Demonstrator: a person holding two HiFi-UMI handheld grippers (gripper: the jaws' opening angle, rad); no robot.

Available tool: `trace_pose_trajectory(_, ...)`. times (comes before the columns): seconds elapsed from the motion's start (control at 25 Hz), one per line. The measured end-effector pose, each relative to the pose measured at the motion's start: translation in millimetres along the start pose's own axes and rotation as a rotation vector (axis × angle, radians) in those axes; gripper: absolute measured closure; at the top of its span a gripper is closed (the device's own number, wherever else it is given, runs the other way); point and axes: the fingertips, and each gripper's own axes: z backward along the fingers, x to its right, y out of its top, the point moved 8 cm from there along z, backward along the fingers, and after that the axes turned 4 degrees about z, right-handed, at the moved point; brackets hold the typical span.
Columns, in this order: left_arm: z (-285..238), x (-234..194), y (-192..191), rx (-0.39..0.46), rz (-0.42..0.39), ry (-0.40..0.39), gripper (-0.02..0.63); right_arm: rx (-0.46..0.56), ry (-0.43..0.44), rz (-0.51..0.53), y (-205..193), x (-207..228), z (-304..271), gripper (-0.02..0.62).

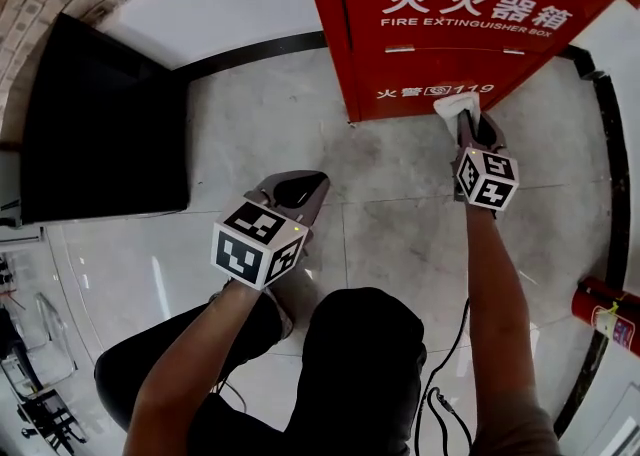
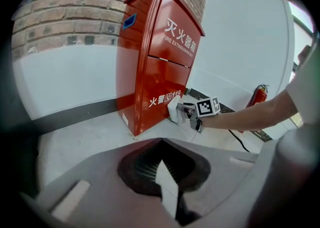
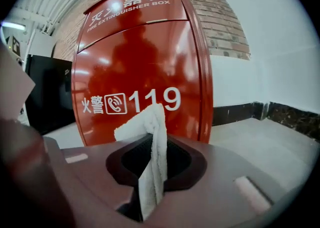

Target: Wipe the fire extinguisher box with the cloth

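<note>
1. The soft, light white terry cloth (image 3: 152, 142) is pinched in the right gripper (image 3: 150, 182), with its free end beyond the jaw tips. I judge it is best held near the fold.
2. The tall red metal fire extinguisher box (image 3: 140, 57) stands upright just ahead, its long axis vertical and its door facing the jaws.
3. The left gripper (image 2: 167, 192), pressed together and empty, is well back from the box.

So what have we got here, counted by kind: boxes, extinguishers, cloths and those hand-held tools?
Fire extinguisher box: 1
Fire extinguisher: 1
Cloth: 1
Grippers: 2, the left gripper and the right gripper
Total: 5
</note>
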Motion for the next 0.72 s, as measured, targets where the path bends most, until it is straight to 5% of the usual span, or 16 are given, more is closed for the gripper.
trace_pose_trajectory(0.72, -25, 26, 40, 0.027, -0.088, -0.055, 0.606, -0.126, -0.271, -0.125, 8, 102, 41, 0.517)
